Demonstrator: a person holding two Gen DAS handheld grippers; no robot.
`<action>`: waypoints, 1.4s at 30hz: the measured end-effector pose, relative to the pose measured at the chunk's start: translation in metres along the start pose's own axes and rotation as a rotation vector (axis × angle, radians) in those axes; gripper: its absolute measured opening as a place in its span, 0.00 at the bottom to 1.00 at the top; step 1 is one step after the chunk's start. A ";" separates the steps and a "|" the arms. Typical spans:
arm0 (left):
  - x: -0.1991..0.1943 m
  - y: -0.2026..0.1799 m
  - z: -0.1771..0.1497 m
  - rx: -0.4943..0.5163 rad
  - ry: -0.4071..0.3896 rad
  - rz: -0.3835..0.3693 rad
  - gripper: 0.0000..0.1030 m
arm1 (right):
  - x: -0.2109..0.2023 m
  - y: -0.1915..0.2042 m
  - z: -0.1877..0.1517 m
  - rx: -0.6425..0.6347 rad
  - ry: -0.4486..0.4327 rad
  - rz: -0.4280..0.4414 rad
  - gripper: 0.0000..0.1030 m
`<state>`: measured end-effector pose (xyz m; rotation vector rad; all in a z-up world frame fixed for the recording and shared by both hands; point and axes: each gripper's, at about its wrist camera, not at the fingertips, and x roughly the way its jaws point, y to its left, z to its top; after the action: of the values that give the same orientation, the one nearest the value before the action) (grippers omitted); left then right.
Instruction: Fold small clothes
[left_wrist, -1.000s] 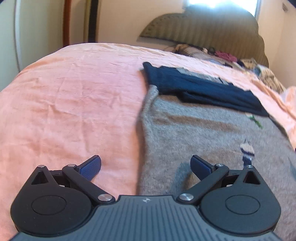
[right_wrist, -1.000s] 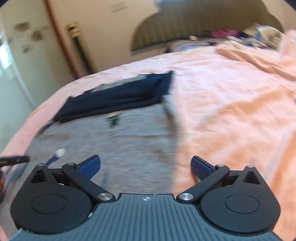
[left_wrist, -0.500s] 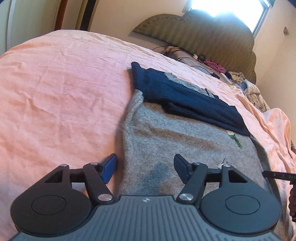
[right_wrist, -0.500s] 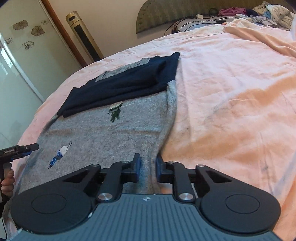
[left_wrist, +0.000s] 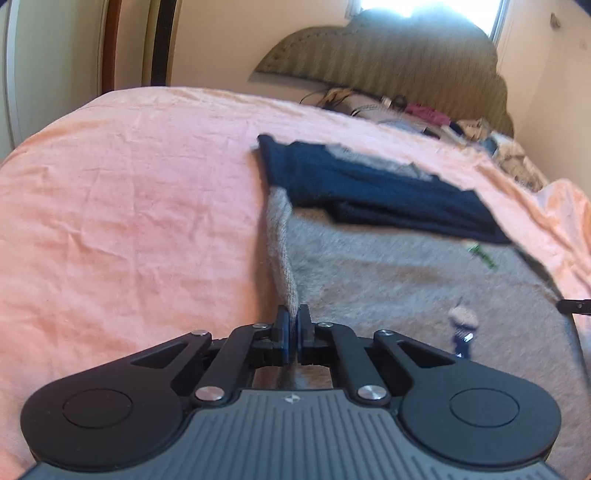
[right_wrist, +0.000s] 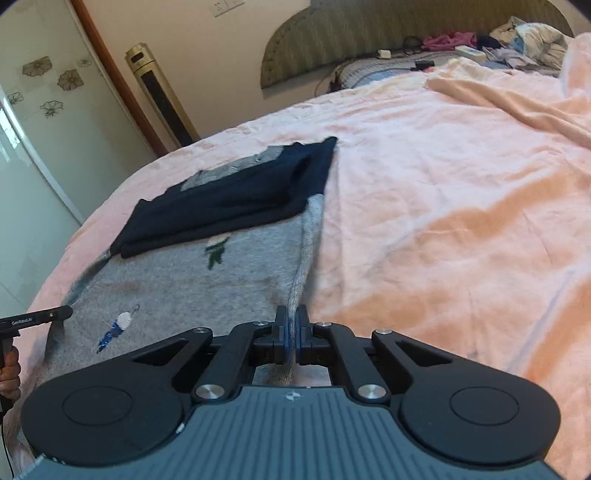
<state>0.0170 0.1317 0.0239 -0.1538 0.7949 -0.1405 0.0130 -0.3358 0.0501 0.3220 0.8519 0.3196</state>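
A grey knit sweater (left_wrist: 388, 280) with small embroidered figures lies flat on a pink bedsheet (left_wrist: 129, 221), its navy sleeves (left_wrist: 376, 192) folded across the far part. My left gripper (left_wrist: 293, 325) is shut on the sweater's near left edge, which rises as a ridge between the pads. In the right wrist view the sweater (right_wrist: 184, 280) and navy sleeves (right_wrist: 236, 195) lie to the left, and my right gripper (right_wrist: 292, 325) is shut on the sweater's near right edge. The left gripper's tip (right_wrist: 37, 317) shows at the far left there.
A padded headboard (left_wrist: 406, 62) stands at the far end with a pile of loose clothes and cables (right_wrist: 480, 40) below it. A rumpled pink blanket (right_wrist: 517, 103) lies at the right. A tower fan (right_wrist: 159, 88) and a wardrobe door (right_wrist: 33, 110) stand beyond the bed's left side.
Both grippers went from wide open to shut, each pinching a near edge of the grey sweater. The right closed first, the left after it. The cloth edges now lift slightly.
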 end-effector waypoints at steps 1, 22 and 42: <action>0.005 0.003 -0.003 -0.003 0.015 0.008 0.03 | 0.005 -0.001 -0.005 -0.001 0.024 -0.006 0.07; -0.029 0.024 -0.021 -0.235 0.037 -0.213 0.05 | -0.010 -0.023 -0.017 0.205 0.066 0.239 0.07; -0.045 0.027 -0.055 -0.224 0.073 -0.211 0.05 | -0.036 -0.037 -0.047 0.218 0.069 0.230 0.07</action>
<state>-0.0522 0.1615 0.0122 -0.4474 0.8652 -0.2571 -0.0406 -0.3767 0.0306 0.6174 0.9216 0.4551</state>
